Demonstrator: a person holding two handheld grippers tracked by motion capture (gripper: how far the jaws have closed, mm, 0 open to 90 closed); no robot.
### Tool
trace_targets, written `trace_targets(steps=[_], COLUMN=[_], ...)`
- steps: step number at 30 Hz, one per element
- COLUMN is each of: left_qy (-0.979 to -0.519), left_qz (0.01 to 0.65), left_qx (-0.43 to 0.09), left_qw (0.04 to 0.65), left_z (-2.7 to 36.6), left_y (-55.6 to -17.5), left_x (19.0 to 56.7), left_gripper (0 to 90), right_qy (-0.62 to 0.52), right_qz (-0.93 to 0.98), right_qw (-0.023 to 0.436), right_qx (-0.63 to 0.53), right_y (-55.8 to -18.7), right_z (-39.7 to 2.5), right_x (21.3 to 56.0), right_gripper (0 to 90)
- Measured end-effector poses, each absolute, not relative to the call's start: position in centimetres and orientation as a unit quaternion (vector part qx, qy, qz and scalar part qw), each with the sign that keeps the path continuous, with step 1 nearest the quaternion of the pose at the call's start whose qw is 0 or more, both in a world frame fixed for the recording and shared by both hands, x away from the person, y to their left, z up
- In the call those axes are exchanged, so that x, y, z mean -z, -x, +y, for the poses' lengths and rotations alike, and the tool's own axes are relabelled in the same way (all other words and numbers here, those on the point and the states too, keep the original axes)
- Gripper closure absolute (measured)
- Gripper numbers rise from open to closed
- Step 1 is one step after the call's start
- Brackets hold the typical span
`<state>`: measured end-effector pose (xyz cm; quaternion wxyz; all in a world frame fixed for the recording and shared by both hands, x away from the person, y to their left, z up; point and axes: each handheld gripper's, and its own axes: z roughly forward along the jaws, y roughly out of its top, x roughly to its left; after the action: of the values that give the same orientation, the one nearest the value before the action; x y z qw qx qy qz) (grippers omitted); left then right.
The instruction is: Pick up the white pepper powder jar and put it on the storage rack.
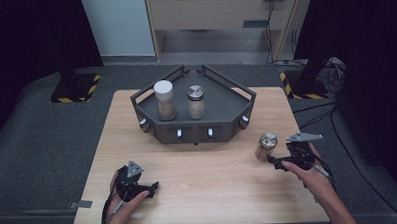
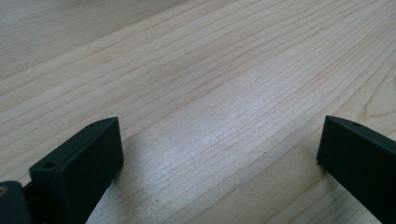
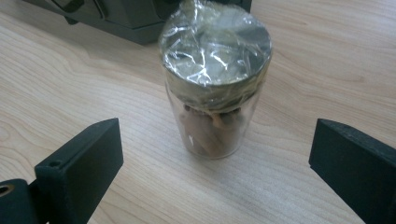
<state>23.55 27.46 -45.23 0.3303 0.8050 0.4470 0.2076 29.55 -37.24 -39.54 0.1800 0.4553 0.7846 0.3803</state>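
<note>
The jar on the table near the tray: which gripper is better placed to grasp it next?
The right gripper. Its jaws stand open with the jar just ahead between them. The left gripper is open too, but over bare table, far from the jar.

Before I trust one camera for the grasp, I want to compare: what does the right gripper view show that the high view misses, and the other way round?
The right gripper view shows clear film crinkled over the jar's lid and brown sticks inside. The high view shows two more jars, white-lidded and metal-lidded, standing on the dark rack, plus the left gripper. Both show the jar upright on the wooden table, ahead of the right gripper's open fingers, untouched.
</note>
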Motion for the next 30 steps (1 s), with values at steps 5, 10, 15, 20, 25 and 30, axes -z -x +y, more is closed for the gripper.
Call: trace_targets(steps=[5,10,15,20,25,30], left_qy=[-0.805,-0.805,-0.805,-0.805,-0.805,-0.805], left_qz=[0.447,0.447,0.447,0.447,0.447,0.447], left_qx=[-0.208,-0.208,-0.208,-0.208,-0.208,-0.208], left_qw=[0.33,0.33,0.33,0.33,0.33,0.33], left_z=[27.5,27.5,27.5,27.5,27.5,27.5], left_y=[-23.6,-23.6,-23.6,-23.6,-23.6,-23.6], left_x=[45.2,45.2,45.2,45.2,45.2,45.2], left_gripper=[0.0,0.0,0.0,0.0,0.0,0.0], right_qy=[-0.457,-0.46,-0.461,-0.462,-0.46,-0.459], right_qz=[0.785,0.783,0.781,0.78,0.78,0.783], right_qw=[0.18,0.178,0.177,0.175,0.174,0.173], right_qx=[-0.378,-0.38,-0.382,-0.384,-0.386,-0.383], right_y=[-29.7,-29.7,-29.7,-29.7,-29.8,-30.1], right_z=[-37.3,-37.4,-37.5,-37.5,-37.4,-36.9], right_x=[40.1,40.5,41.0,41.4,41.6,41.7], right_gripper=[3.0,3.1,3.2,3.2,3.3,3.6])
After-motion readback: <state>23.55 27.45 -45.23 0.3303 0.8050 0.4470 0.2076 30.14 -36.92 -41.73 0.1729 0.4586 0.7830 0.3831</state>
